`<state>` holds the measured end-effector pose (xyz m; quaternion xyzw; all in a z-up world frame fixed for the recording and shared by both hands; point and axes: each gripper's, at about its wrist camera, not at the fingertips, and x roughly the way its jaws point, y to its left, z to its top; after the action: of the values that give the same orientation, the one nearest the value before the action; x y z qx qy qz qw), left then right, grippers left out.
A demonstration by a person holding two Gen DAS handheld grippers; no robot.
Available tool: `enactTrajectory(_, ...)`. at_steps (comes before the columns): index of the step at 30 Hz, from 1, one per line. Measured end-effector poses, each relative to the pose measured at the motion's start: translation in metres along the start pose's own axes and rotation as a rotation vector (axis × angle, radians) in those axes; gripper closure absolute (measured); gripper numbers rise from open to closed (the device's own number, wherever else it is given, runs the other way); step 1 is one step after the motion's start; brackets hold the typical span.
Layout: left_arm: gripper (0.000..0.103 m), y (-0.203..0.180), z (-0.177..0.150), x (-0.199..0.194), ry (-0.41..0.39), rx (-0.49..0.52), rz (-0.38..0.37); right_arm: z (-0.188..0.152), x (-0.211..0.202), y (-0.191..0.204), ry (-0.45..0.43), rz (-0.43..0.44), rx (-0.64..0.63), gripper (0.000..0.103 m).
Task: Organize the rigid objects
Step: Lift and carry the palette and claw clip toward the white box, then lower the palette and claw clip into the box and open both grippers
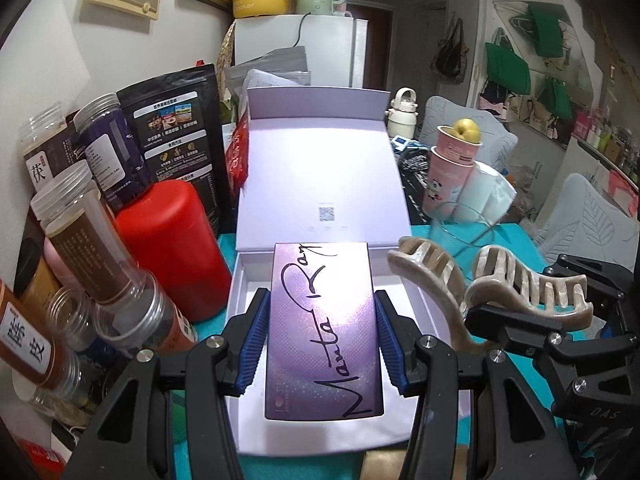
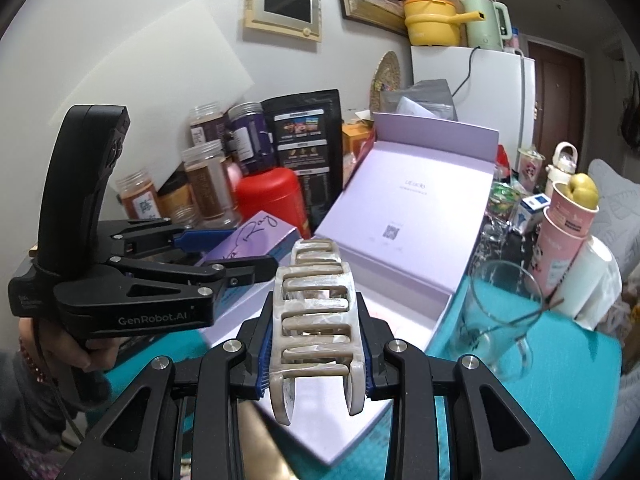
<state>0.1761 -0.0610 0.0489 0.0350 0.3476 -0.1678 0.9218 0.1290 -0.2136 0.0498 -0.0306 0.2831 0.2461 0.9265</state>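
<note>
My left gripper is shut on a flat purple box with black handwriting and holds it over the open lilac gift box, whose lid stands open behind. My right gripper is shut on a beige marbled hair claw clip, held above the gift box's right side. The clip also shows in the left wrist view to the right of the purple box. The left gripper with the purple box shows in the right wrist view, left of the clip.
Several clear jars, a red canister and a black pouch crowd the left. A glass mug, stacked pink cups with a yellow fruit and a paper roll stand right on the teal table.
</note>
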Motion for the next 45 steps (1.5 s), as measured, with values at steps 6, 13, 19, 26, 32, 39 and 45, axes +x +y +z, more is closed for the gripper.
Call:
enactTrajectory(6, 0.052, 0.012, 0.007, 0.024, 0.017, -0.005, 0.031, 0.006, 0.024, -0.013, 0.009, -0.007, 0.011, 0.070)
enactTrajectory(13, 0.052, 0.014, 0.004, 0.053, 0.062, 0.005, 0.039, 0.007, 0.051, -0.026, 0.033, -0.022, 0.020, 0.070)
enactTrajectory(19, 0.052, 0.012, -0.002, 0.078, 0.114, 0.005, 0.022, 0.002, 0.071, -0.038, 0.061, -0.036, 0.052, 0.070)
enactTrajectory(26, 0.052, 0.006, -0.010, 0.100, 0.166, 0.024, 0.030, -0.009, 0.094, -0.052, 0.124, -0.058, 0.091, 0.070)
enactTrajectory(32, 0.052, 0.005, -0.012, 0.115, 0.211, 0.017, 0.005, -0.020, 0.106, -0.060, 0.169, -0.055, 0.123, 0.070)
enactTrajectory(39, 0.052, 0.004, -0.012, 0.131, 0.237, 0.032, 0.021, -0.021, 0.114, -0.067, 0.213, -0.084, 0.113, 0.070)
enactTrajectory(45, 0.052, -0.001, -0.010, 0.137, 0.250, 0.063, 0.031, -0.022, 0.123, -0.069, 0.239, -0.103, 0.109, 0.070)
